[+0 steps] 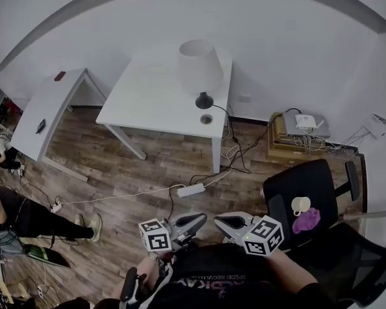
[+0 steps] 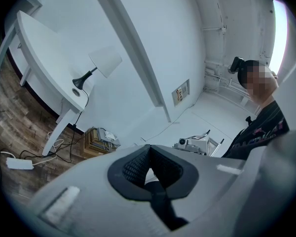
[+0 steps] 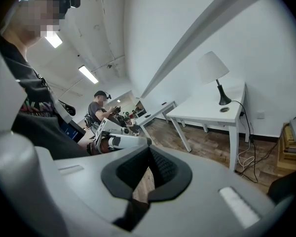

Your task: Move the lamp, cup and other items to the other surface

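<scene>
1. One white-shaded lamp (image 1: 201,69) stands upright on its dark base on a white table (image 1: 148,98) against the far wall, near the table's right edge.
2. One pale cup (image 1: 300,205) sits on the seat of a black chair (image 1: 309,179) at the lower right of the head view. It is well apart from the lamp, and a purple cloth (image 1: 307,220) lies just beside it.
3. One more white table, the second table (image 1: 51,105), stands to the left of the first. It carries a small dark object (image 1: 40,126), too small to identify.
4. Nothing looks carried at this moment. The lamp and the cup each rest on a surface, and neither is near a gripper. It reads as though the lamp, the cup and the cloth all remain to be moved. Which surface is the destination cannot be told.
5. The left gripper (image 1: 194,222) is held low, close to the person's body. Its own view shows the jaws closed flat together with nothing between them.
6. The right gripper (image 1: 228,223) sits just beside the left one. Its jaws are also pressed together and empty.
7. Both grippers touch nothing and are well short of the lamp's table, with bare wooden floor between.
</scene>
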Demonstrator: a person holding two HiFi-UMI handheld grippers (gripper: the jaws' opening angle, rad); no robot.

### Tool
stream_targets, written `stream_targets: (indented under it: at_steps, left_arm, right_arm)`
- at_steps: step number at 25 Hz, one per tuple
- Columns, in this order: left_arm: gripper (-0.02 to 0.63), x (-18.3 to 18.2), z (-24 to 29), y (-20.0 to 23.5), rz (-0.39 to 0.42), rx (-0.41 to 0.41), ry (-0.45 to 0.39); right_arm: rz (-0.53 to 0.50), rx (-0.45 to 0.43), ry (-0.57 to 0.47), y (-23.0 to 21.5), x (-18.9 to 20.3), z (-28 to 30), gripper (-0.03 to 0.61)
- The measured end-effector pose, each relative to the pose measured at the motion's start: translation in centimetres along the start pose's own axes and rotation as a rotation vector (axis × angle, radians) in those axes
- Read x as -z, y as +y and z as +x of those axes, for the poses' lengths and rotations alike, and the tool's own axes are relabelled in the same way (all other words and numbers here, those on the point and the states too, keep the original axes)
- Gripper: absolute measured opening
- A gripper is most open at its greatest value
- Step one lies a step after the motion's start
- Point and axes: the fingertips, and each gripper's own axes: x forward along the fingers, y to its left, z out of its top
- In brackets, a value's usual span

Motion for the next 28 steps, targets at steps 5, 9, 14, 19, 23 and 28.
stream_targets:
  at_steps: [5, 9, 14, 19, 23, 28]
  left_arm:
    - [-0.005, -0.3, 0.6, -0.3, 0.028, 0.018, -0.011]
    - [-0.005, -0.9, 0.1, -0.2, 0.035, -0.005, -0.035]
    - [-0.005, -1.0, -0.4, 0.0, 0.027, -0.01, -0.046]
    - [-0.005, -1.3, -1.2, 0.4, 0.007, -0.01, -0.072]
    - [-0.005, -1.9, -2.5, 1.1, 0.002, -0.037, -0.089]
    - [-0.005, -2.5, -4.1, 1.9, 0.044, -0.06, -0.06]
  right_arm:
    - [0.016, 0.001, -0.015, -0.6, -0.3, -0.3, 0.004]
    - [0.027, -0.006, -0.025, -0.5, -0.5, -0.2, 0.005]
    - [0.025, -0.018, -0.026, -0.4, -0.7, 0.2, 0.005]
    - [0.032, -0.016, -0.039, -0.4, -0.9, 0.6, 0.005]
    - [0.03, -0.008, -0.041, -0.1, -1.3, 1.3, 0.005]
    - [0.045, 0.008, -0.046, 0.3, -1.7, 3.0, 0.005]
